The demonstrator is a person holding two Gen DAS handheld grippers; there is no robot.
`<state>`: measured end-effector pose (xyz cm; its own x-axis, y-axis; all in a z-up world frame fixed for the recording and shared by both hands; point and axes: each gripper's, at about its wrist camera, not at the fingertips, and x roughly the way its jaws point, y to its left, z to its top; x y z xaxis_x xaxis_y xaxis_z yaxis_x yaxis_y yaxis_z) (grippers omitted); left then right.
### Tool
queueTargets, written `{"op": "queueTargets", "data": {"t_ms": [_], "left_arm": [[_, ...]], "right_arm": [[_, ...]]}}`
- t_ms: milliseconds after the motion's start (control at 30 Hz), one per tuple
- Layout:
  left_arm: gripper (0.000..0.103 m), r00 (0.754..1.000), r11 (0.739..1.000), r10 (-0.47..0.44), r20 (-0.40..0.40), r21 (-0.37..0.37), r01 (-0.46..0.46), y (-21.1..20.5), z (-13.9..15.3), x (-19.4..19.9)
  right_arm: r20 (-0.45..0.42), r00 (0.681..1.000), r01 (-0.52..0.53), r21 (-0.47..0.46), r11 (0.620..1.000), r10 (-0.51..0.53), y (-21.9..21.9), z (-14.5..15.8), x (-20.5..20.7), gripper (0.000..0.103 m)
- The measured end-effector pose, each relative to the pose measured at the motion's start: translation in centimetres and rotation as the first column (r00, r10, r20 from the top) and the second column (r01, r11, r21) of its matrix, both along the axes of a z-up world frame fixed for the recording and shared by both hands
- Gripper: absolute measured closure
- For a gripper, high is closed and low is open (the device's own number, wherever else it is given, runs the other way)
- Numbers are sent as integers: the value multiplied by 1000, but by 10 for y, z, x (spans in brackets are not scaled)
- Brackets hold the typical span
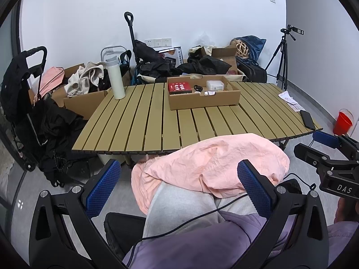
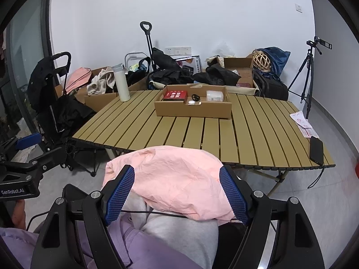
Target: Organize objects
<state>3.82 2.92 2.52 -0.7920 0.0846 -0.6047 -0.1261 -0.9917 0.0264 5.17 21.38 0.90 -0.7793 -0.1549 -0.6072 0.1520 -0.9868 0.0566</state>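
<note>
A shallow cardboard tray [image 1: 203, 103] [image 2: 193, 111] stands on the slatted table [image 1: 157, 121] [image 2: 246, 130]. It holds a red box [image 1: 179, 87] [image 2: 175, 95], a white box [image 1: 215, 85] [image 2: 214, 95], a black ring-shaped item [image 1: 197, 87] [image 2: 195, 97] and small round white things. A white bottle [image 1: 115, 78] [image 2: 121, 83] stands at the table's far left. My left gripper [image 1: 179, 186] and right gripper [image 2: 177, 192] are open and empty, held low over a pink cloth [image 1: 215, 159] [image 2: 177, 179] on the person's lap, well short of the table.
A black phone [image 1: 307, 119] [image 2: 316, 150] and papers [image 1: 291, 100] [image 2: 303, 124] lie at the table's right edge. Behind the table are cardboard boxes, clothes, bags and a trolley. A tripod [image 1: 281, 60] [image 2: 307, 78] stands at right. A red bucket [image 1: 342, 122] is on the floor.
</note>
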Motion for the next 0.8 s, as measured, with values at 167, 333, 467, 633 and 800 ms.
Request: {"op": "queueTargets", "data": {"t_ms": [167,333,467,633,800], "left_arm": [[0,1000,1000,2,4,0,-2,1,-1,-1],[0,1000,1000,1,4,0,-1,1,-1,-1],[0,1000,1000,2,5,0,-2,1,0,-2],[0,1000,1000,1,7,1,-1,0,0,-2],[0,1000,1000,-1,16,3,1,2,-3,-2]], "right_arm": [[1,1000,-1,-3,1000,1,-1,-1,0,22],[0,1000,-2,-2,1000,2,-1,-1,0,22],[0,1000,-1,-2,1000,1,-1,-1,0,22],[1,1000,2,-4,1000,-2,0,-1,0,22],[3,1000,-3,-19,1000,3,2,-2,1,22]]}}
